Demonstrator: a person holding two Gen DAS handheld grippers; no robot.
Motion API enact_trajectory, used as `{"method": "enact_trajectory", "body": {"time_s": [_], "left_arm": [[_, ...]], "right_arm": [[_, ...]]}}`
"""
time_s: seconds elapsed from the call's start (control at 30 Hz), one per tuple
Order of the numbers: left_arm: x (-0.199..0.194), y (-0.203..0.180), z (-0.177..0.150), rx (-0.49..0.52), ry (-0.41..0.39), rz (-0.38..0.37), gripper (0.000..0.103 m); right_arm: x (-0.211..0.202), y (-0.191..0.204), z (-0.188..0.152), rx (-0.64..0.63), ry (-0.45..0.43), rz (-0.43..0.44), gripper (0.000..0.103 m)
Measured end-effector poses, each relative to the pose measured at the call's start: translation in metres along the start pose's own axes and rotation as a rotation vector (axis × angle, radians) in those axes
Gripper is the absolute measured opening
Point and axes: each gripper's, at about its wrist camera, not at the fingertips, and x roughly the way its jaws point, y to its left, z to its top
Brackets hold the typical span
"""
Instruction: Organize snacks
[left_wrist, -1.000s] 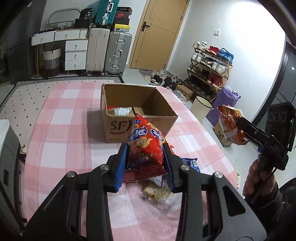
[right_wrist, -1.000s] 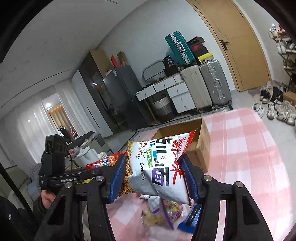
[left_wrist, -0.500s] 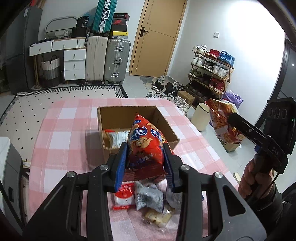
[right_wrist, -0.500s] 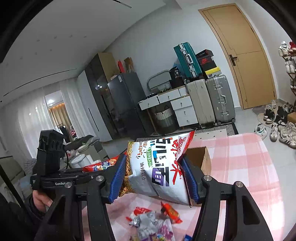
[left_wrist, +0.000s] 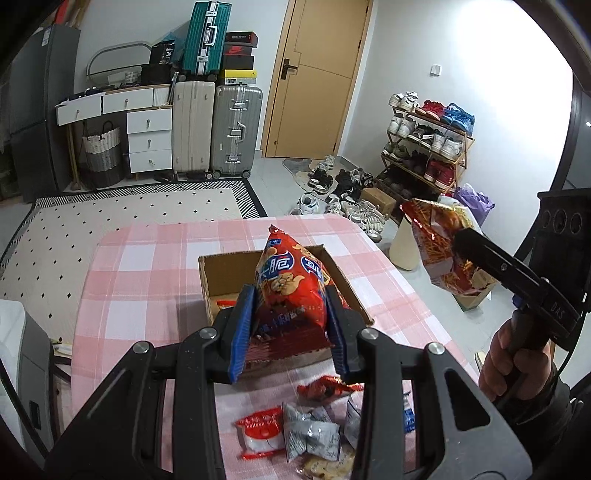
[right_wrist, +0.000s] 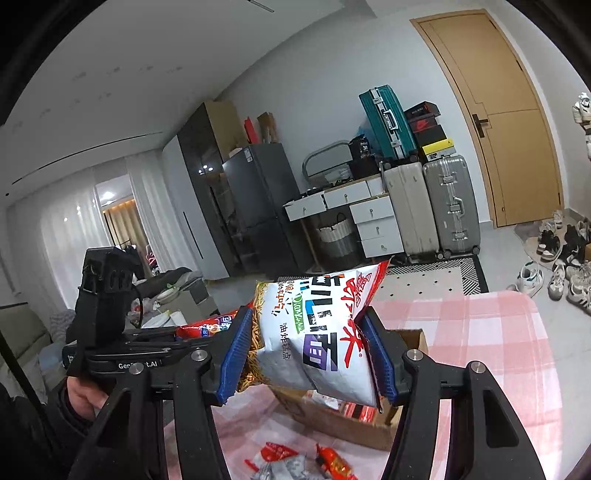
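Note:
My left gripper (left_wrist: 290, 328) is shut on a red snack bag (left_wrist: 290, 284) and holds it high above the open cardboard box (left_wrist: 221, 266) on the pink checked table. My right gripper (right_wrist: 308, 354) is shut on a white noodle snack bag (right_wrist: 317, 332), raised to the right of the table; that bag also shows in the left wrist view (left_wrist: 439, 243). The box (right_wrist: 410, 341) holds a few packets. Several small snack packets (left_wrist: 310, 432) lie loose on the cloth near me.
The pink checked tablecloth (left_wrist: 140, 273) covers the table. Beyond it lie a patterned rug (left_wrist: 129, 210), suitcases (left_wrist: 236, 129), white drawers (left_wrist: 149, 136), a shoe rack (left_wrist: 428, 147) and a door. A grey unit (left_wrist: 22, 369) stands left of the table.
Both grippers have risen and drawn back with their bags. The box now looks smaller and lower, and more loose packets show on the cloth.

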Motion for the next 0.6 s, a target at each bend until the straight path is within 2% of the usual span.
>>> {"method": "enact_trajectory", "body": {"time_s": [0.27,0.6], "left_arm": [[0.032,0.015,0.018,-0.03,0.032,0.007,0.033],[0.085,0.037,0.023,-0.053,0.1,-0.002,0.033]], "right_arm": [[0.032,-0.016,0.004,0.034,0.042,-0.008,0.059],[0.077,-0.034,-0.001,0.054,0.106,-0.012,0.059]]}}
